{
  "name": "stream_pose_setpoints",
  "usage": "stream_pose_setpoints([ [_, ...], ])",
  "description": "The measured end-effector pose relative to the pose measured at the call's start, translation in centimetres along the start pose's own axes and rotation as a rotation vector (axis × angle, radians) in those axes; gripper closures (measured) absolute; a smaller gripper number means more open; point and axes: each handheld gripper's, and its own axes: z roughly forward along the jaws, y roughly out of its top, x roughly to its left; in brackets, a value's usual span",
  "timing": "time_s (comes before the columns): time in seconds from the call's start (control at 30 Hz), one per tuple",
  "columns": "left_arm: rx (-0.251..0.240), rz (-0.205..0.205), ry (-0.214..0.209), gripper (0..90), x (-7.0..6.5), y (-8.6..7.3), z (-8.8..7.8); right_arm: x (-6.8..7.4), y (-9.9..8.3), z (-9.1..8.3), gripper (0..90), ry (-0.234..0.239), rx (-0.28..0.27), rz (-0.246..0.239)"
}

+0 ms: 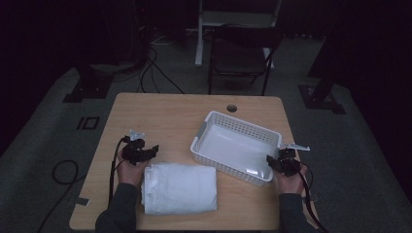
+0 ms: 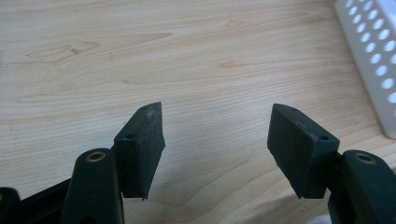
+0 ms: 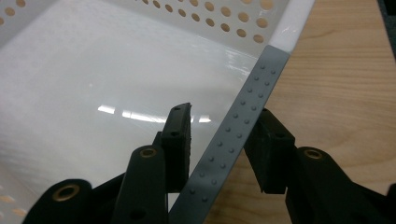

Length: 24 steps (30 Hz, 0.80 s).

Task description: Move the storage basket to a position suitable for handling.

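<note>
Your left gripper (image 1: 145, 151) hovers over bare wooden worktop (image 1: 165, 116), fingers (image 2: 140, 144) released, nothing between them. The folded white towel (image 1: 179, 188), soft and rectangular, lies just nearer than those fingers, long axis running left-right. Right of it sits the perforated white plastic basket (image 1: 214, 125); your right gripper (image 3: 219, 144) straddles its near-right rim, fingers seemingly clenched on it.

Wooden table (image 1: 170, 111), dark folding chair (image 1: 240, 56) behind it, black cables (image 1: 155, 73) across grey floor (image 1: 43, 141).
</note>
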Motion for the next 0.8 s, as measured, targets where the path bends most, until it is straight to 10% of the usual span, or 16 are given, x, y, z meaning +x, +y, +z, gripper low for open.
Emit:
stream_pose_setpoints([
  [0.8, -0.043, 0.016, -0.045, 39.7, -1.3, 1.8, -0.2, 3.1, 2.7, 3.2, 61.6, 0.097, -0.001, -0.075],
])
